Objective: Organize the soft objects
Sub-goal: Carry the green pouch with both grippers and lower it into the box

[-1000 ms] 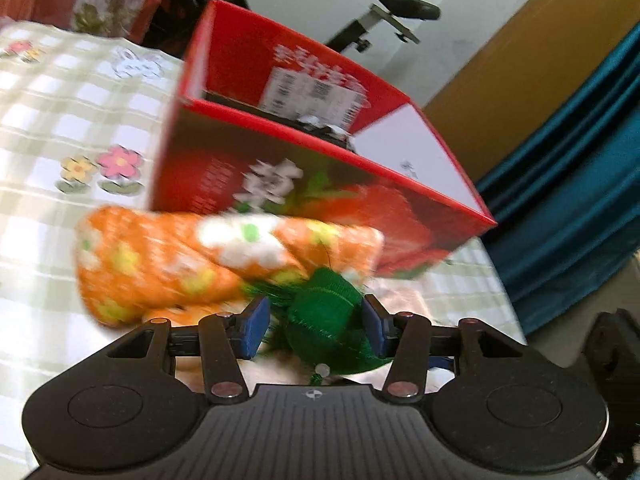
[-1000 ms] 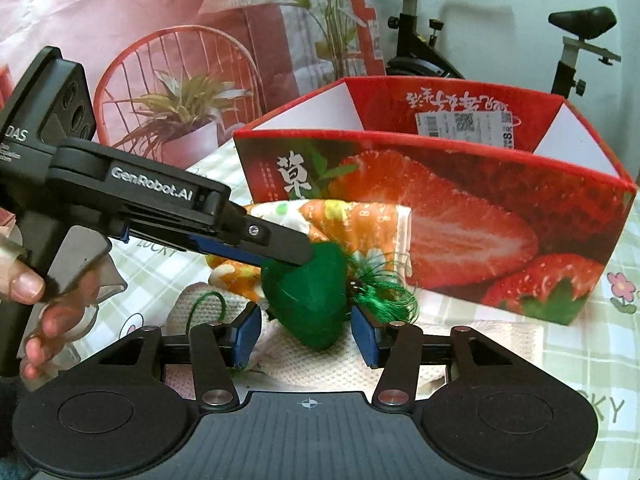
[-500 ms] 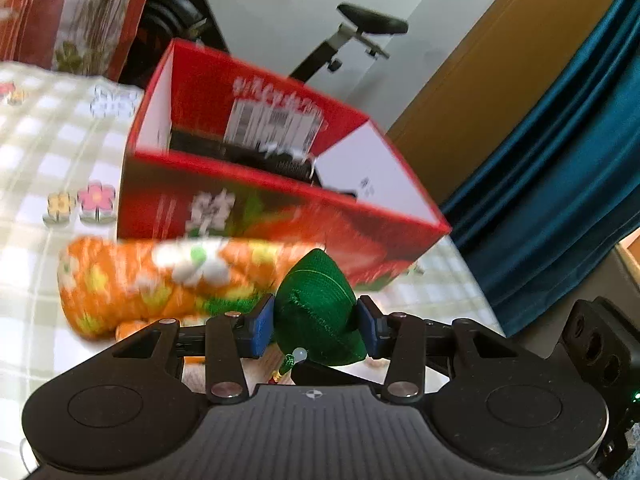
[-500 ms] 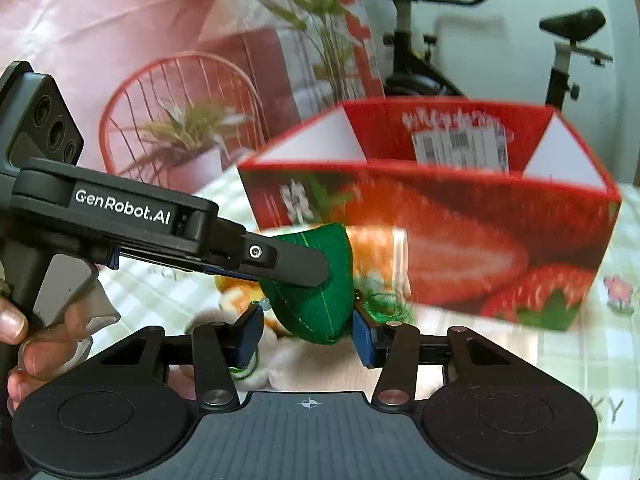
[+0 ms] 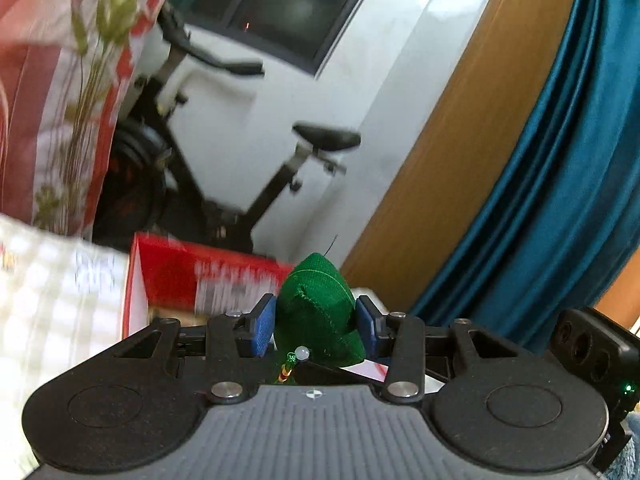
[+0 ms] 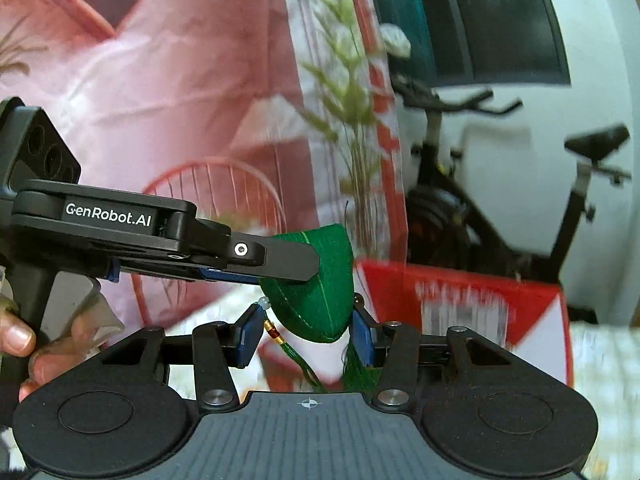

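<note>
Held aloft, clear of the desk (image 5: 48,292): green fabric pouch (image 5: 316,304), wedge-shaped with stitched seams. Long axis roughly upright in both views. From the left wrist, pointed apex up and broad base down between the blue pads. From the right wrist, wide edge on top and narrow rounded end down, level with the pads. Left gripper (image 5: 316,326) clenched on the green fabric pouch, jaws having just been closing, with the pouch between them; from the right wrist, seen reaching in from the left with one finger laid across the pouch's near face. Right gripper (image 6: 304,334) set around the lower end of the pouch: right-side pad against the fabric, left-side pad apart from it with a visible gap, so grip cannot be told. In that gap, a pale bead (image 6: 264,301) and a green tassel (image 6: 296,356) hanging downward from the pouch. At the far left of the right wrist view, a hand (image 6: 24,344) wrapped around the left gripper's handle. Beyond and below the pouch, blurred: red box (image 5: 200,276) standing on the checked desk cover. Behind the box, an exercise bike (image 5: 248,184) against a white wall; to the right, a blue curtain (image 5: 560,200).
</note>
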`<state>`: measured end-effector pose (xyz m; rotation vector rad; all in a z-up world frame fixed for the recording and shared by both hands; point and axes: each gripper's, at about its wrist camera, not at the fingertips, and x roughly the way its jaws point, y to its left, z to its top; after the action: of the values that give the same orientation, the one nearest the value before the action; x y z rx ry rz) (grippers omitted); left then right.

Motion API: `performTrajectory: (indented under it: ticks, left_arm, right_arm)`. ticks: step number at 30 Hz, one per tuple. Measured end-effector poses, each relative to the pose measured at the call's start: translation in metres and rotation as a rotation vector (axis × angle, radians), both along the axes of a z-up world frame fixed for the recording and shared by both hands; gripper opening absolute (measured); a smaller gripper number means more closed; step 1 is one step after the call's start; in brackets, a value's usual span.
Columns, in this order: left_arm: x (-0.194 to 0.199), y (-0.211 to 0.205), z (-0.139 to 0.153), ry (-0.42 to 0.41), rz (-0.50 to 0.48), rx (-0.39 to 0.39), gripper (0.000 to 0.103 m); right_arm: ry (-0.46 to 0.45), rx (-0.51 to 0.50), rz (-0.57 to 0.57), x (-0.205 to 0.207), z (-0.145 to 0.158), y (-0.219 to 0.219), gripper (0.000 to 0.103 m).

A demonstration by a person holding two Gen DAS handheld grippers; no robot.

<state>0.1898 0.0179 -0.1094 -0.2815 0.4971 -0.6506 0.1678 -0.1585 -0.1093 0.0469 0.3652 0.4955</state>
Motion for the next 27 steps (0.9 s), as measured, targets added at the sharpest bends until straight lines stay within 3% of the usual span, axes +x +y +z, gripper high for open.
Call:
performTrajectory:
  ticks: [6, 10, 22, 27]
  left_arm:
    - [0.019, -0.006, 0.027, -0.089, 0.031, 0.003, 0.045]
    - [0.032, -0.004, 0.024, -0.078, 0.052, 0.003, 0.046]
    - [0.063, 0.006, -0.049, 0.122, 0.073, 0.076, 0.046]
    - [0.074, 0.011, -0.067, 0.172, 0.078, 0.097, 0.046]
  right_arm:
    - [-0.09, -0.032, 0.006, 0.033, 0.031, 0.003, 0.044]
    - [-0.087, -0.044, 0.008, 0.051, 0.032, 0.007, 0.044]
    - [0.174, 0.013, 0.006, 0.091, -0.056, 0.014, 0.044]
    - [0.241, 0.015, 0.005, 0.096, -0.083, 0.017, 0.044]
